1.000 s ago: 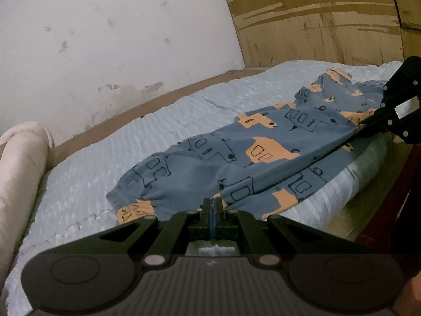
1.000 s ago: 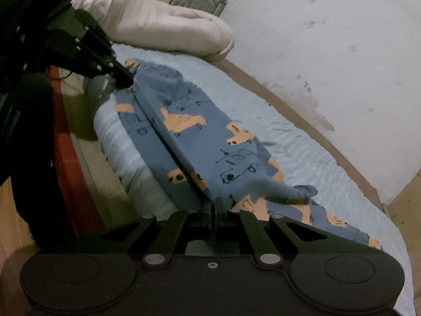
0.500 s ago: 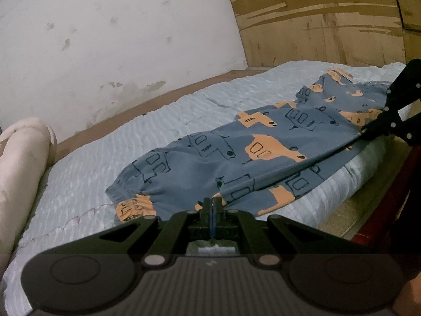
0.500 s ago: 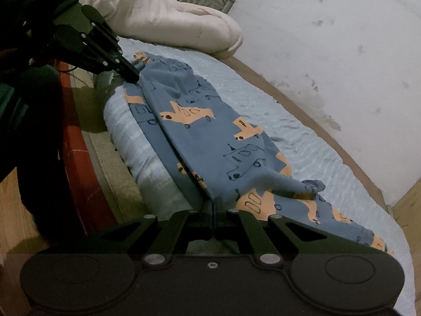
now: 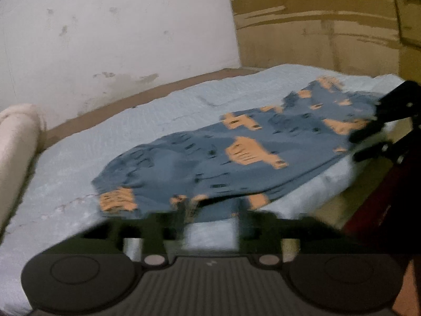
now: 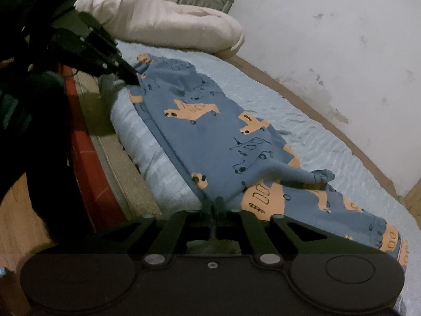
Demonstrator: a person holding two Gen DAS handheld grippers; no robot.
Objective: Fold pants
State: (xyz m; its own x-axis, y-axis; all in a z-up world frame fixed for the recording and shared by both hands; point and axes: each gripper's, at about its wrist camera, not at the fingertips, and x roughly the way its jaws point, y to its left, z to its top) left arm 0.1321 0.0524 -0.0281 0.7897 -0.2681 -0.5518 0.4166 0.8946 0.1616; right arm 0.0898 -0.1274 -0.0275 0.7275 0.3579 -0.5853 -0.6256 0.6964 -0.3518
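Blue pants printed with orange vehicles lie folded lengthwise along the near edge of the bed. At their cuff end, my left gripper has its jaws opening wide; the hem lies just beyond the blurred fingers, not pinched. The right wrist view shows the left gripper at the far end of the pants. My right gripper sits at the waist-end edge, its jaws opening a little with the cloth edge between them. In the left wrist view the right gripper shows two separate tips.
A light blue quilted cover spreads over the bed. A pale rolled pillow lies at the head end by a metal headboard. A white wall runs along the far side and a wooden panel stands at the foot. The red bed frame borders the near side.
Both grippers were shut on the pants' near edge. The left jaws have sprung wide apart and the right jaws have parted slightly. The pants' edge now rests on the bed.
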